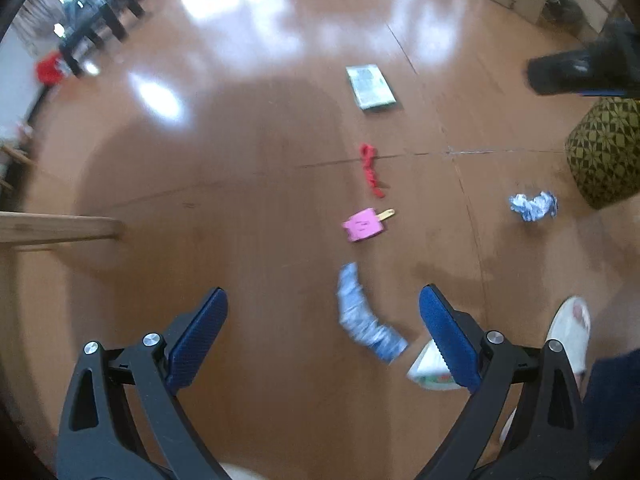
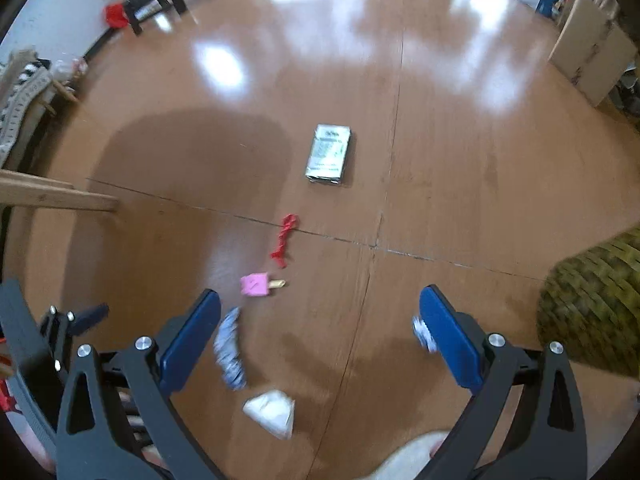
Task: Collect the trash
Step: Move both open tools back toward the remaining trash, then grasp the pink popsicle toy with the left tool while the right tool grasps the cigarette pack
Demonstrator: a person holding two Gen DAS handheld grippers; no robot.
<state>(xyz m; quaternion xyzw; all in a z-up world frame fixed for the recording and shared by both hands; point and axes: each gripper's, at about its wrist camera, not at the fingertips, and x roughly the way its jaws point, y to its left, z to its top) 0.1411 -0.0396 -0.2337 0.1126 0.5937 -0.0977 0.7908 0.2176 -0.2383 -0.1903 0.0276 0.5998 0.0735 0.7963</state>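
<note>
a glossy brown floor (image 2: 440, 160) is strewn with trash: a pink popsicle (image 1: 363, 225), a red strip (image 1: 370, 170), a silver packet (image 1: 370, 86), crumpled wrappers (image 1: 533, 206). the left gripper (image 1: 323, 336) and right gripper (image 2: 320, 336) are held spread, empty, above it.

Floor litter, counted outward from the pink popsicle toy (image 1: 363, 226): one red twisted scrap (image 1: 370, 169) just beyond it; one flat silver packet (image 1: 370, 86) farther beyond; two crumpled blue-white wrappers (image 1: 366, 316) (image 1: 533, 206); one white wrapper (image 2: 272, 412). One patterned pouf (image 1: 606, 150).
</note>
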